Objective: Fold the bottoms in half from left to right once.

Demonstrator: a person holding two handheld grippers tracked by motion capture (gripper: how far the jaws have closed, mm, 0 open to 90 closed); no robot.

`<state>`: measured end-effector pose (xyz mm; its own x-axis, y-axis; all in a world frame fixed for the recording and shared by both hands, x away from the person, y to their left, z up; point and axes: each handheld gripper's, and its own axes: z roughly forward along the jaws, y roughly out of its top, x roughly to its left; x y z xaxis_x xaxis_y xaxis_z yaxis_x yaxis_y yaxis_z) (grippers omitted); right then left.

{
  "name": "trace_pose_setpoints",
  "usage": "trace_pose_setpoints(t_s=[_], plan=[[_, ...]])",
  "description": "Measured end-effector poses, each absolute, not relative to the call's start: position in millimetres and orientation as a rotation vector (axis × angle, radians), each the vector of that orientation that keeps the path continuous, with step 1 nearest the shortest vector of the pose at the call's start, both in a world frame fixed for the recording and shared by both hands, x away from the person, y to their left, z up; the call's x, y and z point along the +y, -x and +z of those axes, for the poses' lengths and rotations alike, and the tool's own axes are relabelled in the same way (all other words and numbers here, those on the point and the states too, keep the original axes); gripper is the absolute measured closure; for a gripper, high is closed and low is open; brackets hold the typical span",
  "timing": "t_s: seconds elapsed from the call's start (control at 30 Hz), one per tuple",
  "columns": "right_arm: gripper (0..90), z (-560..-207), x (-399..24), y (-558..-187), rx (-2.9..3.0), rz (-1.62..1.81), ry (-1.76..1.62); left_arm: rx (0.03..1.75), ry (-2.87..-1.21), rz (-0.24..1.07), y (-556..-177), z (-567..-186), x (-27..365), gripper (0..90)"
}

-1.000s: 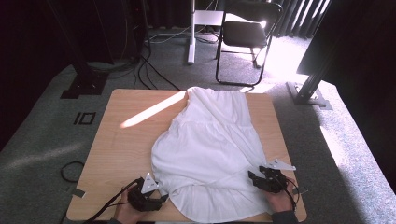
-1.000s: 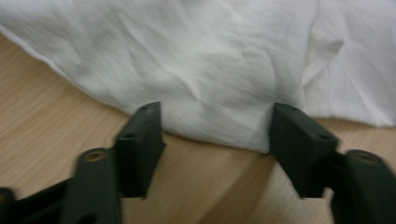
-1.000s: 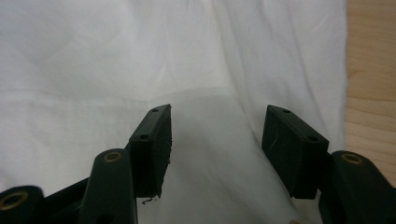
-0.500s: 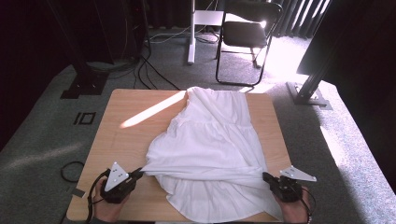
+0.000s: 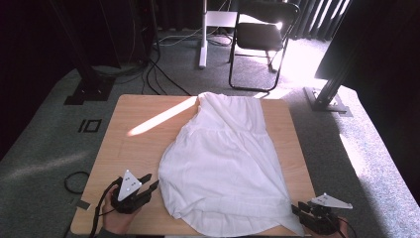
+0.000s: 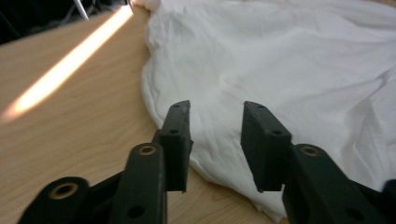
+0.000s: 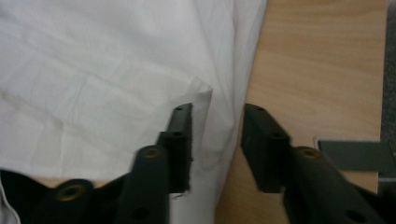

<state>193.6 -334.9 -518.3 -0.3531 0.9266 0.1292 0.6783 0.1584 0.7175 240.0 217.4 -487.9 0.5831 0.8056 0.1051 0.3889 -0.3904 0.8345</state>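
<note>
My wooden table (image 5: pixel 124 163) sits on grey carpet (image 5: pixel 44 153), with a streak of sunlight (image 5: pixel 163 115) across its upper left. A black folding chair (image 5: pixel 260 42) stands at the top of the frame, cables (image 5: pixel 163 69) trail beside it, and a dark metal stand (image 5: pixel 327 94) rises at the right. A white garment (image 5: pixel 223 158) lies spread over the table's middle and right, reaching from the far edge to the near edge.

My left gripper (image 5: pixel 146 187) rests at the lower left, jaws apart and empty, just beside the cloth's left hem. My right gripper (image 5: pixel 301 210) is at the lower right corner, jaws apart too, with the garment's corner lying between them, not pinched.
</note>
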Motion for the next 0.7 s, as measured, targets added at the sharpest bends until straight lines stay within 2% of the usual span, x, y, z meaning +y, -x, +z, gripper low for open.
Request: trace_pose_setpoints(t_s=[0.1,0.2,0.37,0.47,0.7], plan=[[52.2,-510.2,-332.2,-201.7,2.04,1.103,-1.491,0.969,-2.016,0.63,-254.4,-495.6,216.2,60.4],[51.7,-508.1,-324.3,-221.5,2.016,1.103,-1.461,1.002,-2.025,0.603,-274.0,-503.8,216.6,57.8],[49.4,-517.4,-308.7,-269.7,2.038,1.096,-1.428,1.062,-2.02,0.568,-315.9,-515.3,219.4,49.6],[48.2,-521.8,-297.7,-299.8,2.056,1.092,-1.41,1.109,-2.01,0.571,-342.1,-520.3,223.0,47.5],[47.0,-520.1,-272.7,-353.6,2.085,1.056,-1.353,1.152,-2.017,0.442,-391.6,-532.9,220.6,41.9]])
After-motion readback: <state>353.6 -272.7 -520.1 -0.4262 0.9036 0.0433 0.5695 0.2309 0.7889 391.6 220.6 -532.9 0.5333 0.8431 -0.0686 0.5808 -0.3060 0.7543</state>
